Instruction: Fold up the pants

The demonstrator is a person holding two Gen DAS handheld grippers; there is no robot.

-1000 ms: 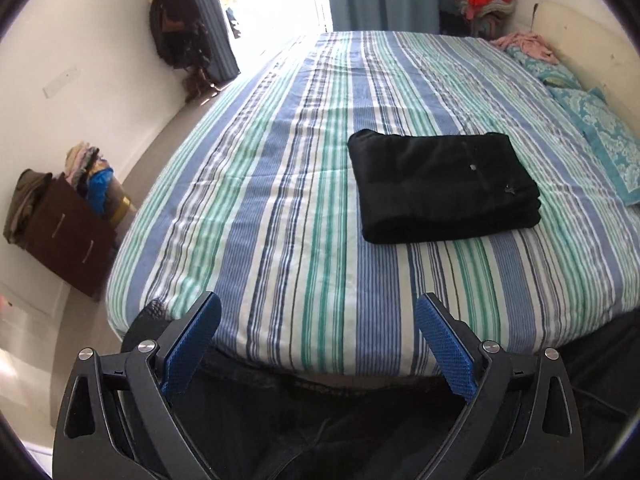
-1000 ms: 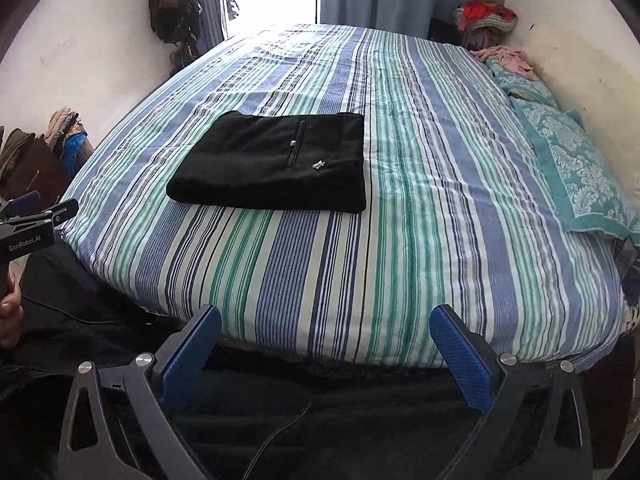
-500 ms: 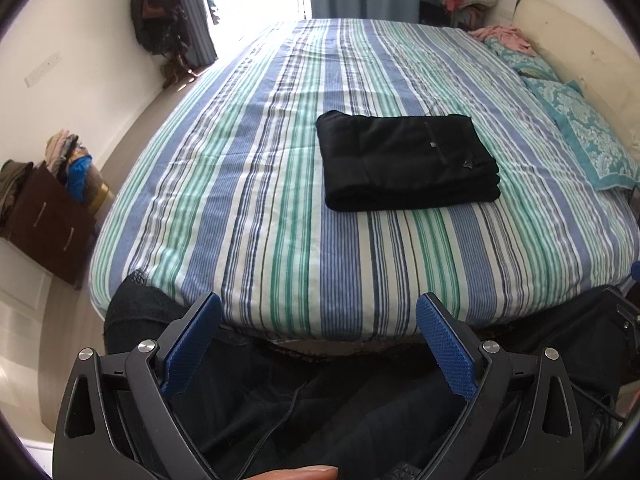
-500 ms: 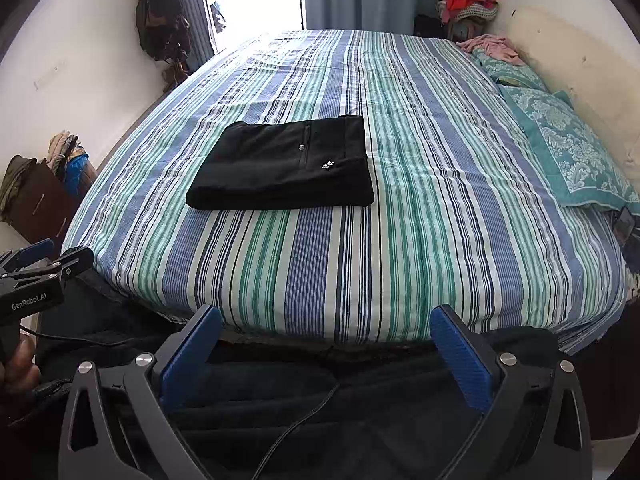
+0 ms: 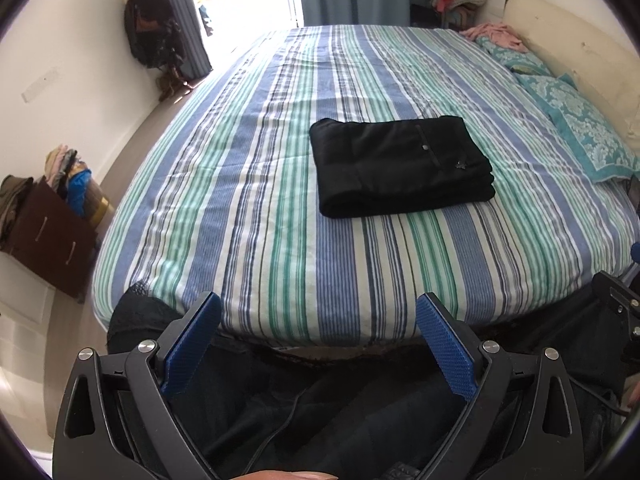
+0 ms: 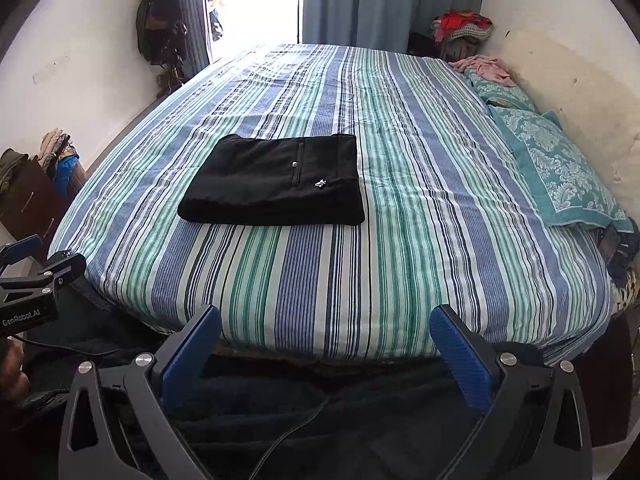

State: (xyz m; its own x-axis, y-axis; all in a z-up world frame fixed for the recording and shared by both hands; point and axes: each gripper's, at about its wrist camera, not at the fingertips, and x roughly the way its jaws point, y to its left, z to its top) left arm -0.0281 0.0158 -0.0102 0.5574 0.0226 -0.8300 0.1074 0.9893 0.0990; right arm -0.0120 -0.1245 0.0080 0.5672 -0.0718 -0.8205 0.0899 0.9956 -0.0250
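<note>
The black pants (image 6: 274, 182) lie folded into a neat rectangle on the striped bed (image 6: 400, 240), so the job looks finished, which would explain why the left tool (image 5: 318, 344) and right tool (image 6: 326, 354) hang spread and empty, well short of them.

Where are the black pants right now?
The folded black pants lie on the striped bedspread, left of centre in the right wrist view and right of centre in the left wrist view, apart from the teal pillow.
</note>
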